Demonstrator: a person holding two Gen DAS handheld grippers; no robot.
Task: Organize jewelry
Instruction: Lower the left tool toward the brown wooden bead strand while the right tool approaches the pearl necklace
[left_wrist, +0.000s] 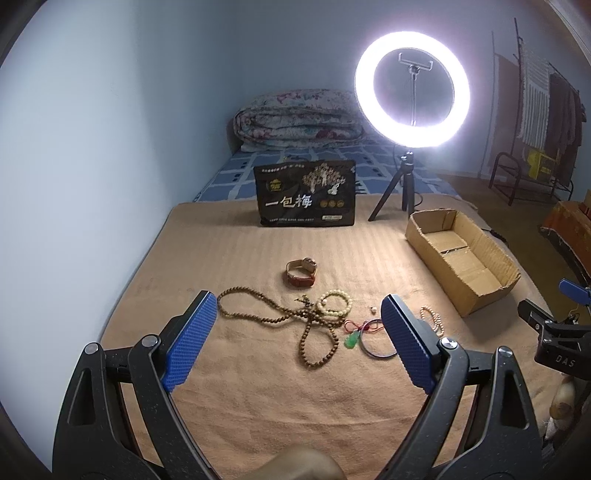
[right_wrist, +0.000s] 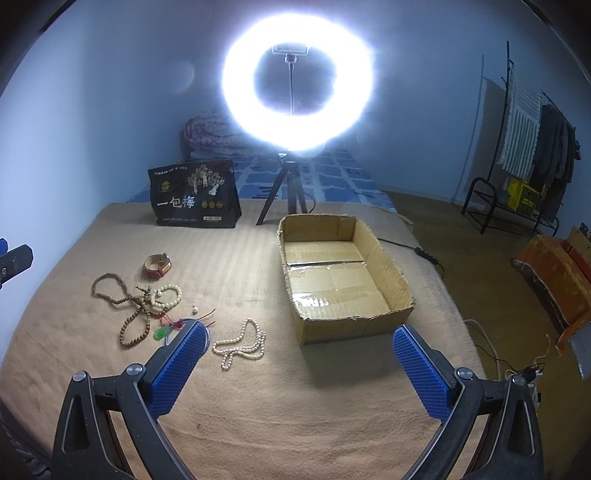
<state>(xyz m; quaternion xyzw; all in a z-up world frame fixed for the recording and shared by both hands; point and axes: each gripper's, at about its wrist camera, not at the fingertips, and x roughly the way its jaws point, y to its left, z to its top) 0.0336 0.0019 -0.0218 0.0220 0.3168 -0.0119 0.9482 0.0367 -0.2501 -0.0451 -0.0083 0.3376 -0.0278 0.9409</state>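
A: Left hand-held gripper (left_wrist: 299, 325) — state?
B: Blue pads spread wide apart, nothing between them. It hangs above the tan blanket (left_wrist: 258, 387) on the bed.

A: Right hand-held gripper (right_wrist: 300, 354)?
B: Likewise apart and empty, pointing toward the near wall of the cardboard box (right_wrist: 354, 326).

A: Jewelry positions, left wrist view, clock face centred on the blanket.
B: Brown-strap watch (left_wrist: 301, 273) near centre, toward 12. Long brown bead strand (left_wrist: 291, 325) loops just below it, tangled with a pale bead bracelet (left_wrist: 334, 302) on its 3 o'clock side. Green pendant on red cord (left_wrist: 351, 339) lies toward 4, touching a thin dark bangle (left_wrist: 380, 349).

A: Pearl strand?
B: Pearl necklace (right_wrist: 242, 345) lies apart from the cluster, between it and the box — just beside the right gripper's left pad.

A: Box contents?
B: Only its taped floor shows. It sits at 2 o'clock. Black snack bag (left_wrist: 304, 194) stands at 12, ring light (left_wrist: 412, 90) behind.
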